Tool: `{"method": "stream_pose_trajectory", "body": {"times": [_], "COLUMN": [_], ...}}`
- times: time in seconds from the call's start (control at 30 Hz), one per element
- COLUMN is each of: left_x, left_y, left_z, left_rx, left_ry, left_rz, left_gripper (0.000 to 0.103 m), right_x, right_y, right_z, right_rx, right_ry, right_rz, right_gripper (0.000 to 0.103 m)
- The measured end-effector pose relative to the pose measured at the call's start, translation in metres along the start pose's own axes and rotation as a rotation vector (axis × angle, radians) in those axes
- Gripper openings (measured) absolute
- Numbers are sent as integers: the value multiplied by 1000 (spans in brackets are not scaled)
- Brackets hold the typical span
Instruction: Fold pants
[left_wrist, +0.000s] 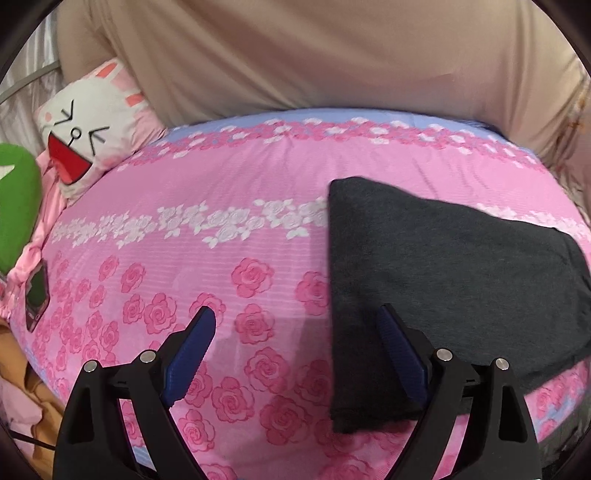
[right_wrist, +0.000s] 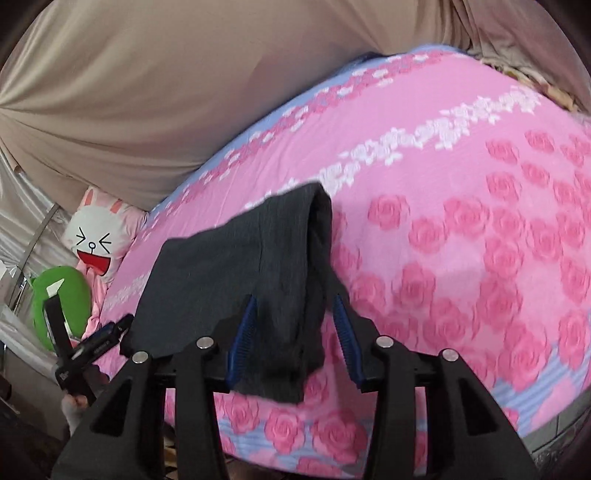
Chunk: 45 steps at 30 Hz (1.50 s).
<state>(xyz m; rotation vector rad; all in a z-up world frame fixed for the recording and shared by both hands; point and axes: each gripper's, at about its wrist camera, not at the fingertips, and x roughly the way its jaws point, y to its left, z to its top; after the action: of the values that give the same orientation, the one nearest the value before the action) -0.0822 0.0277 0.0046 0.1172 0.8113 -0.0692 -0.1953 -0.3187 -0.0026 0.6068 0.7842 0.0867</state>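
Observation:
Dark grey pants (left_wrist: 443, 277) lie folded on the pink rose-print bed sheet (left_wrist: 221, 192), right of centre in the left wrist view. My left gripper (left_wrist: 295, 325) is open above the sheet, its right finger over the pants' left edge and nothing between the pads. In the right wrist view the pants (right_wrist: 229, 266) run between the blue pads of my right gripper (right_wrist: 295, 321). A fold of the cloth stands raised at the far end. The left pad is at the cloth and the right pad stands clear of it, so the jaws are open.
A white bunny pillow (left_wrist: 85, 147) and a green cushion (left_wrist: 14, 214) sit at the bed's left side, with a dark phone-like object (left_wrist: 37, 291) near them. Beige curtain (left_wrist: 332, 55) hangs behind the bed. My left gripper (right_wrist: 88, 310) shows at the left in the right wrist view.

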Motion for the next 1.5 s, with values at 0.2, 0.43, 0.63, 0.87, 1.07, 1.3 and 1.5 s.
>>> {"method": "stream_pose_trajectory", "body": {"times": [0.2,0.43,0.63,0.87,1.07,1.3,1.5], "left_x": [-51,-47,-18,-29,-53,-67,-88], "left_y": [-62,-174,-217,-169,-144,-144,-149], "left_z": [0,-19,-12,32,54,53,49], "left_rx": [206,479,485,268,202,208,219], "left_ry": [-94,-65,-51,-106,-142,-162,-196], "left_rz": [-214,-363,-408,-456,-471,-466,-504], "left_gripper": [87,87,29,5,5,5,5], "right_x": [-13,-25,-27,-26,16,18,1], "right_y": [7,22,28,2,9,43,55], "right_z": [-21,-15,9,0,1,10,34], "right_rx": [-25,-92,-106,-131,-184,-314,-378], "right_ry": [2,-79,-82,-85,-9,-66,-162], "right_rz": [23,47,180,30,16,-13,39], "right_gripper": [42,8,8,30,56,11,15]}}
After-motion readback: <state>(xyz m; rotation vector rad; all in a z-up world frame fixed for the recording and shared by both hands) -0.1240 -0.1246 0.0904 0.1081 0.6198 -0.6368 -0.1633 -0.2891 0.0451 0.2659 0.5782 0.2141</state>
